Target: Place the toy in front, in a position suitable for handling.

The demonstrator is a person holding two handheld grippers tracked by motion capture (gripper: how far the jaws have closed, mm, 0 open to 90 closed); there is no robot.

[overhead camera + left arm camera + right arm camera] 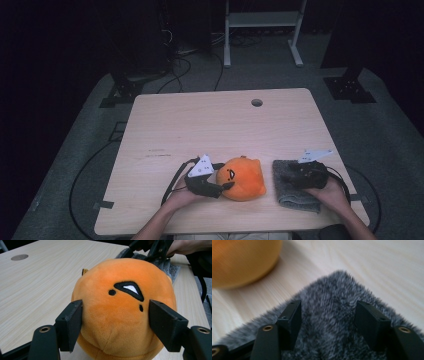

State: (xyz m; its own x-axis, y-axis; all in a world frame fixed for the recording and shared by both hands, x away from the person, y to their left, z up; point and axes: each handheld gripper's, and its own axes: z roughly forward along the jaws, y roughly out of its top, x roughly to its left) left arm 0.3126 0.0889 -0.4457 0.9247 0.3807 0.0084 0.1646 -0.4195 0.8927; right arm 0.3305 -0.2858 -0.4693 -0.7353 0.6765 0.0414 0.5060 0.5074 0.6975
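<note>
Left gripper [115,322] clamps orange plush [120,310]; right gripper [328,322] spread over grey cloth [332,315]

The left hand-held gripper [115,322] clamps the orange plush toy [122,307] between its jaws.

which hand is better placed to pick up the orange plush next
Left, probably. The left gripper already has its jaws on both sides of the orange plush, while the right gripper sits open over the grey cloth.
</note>
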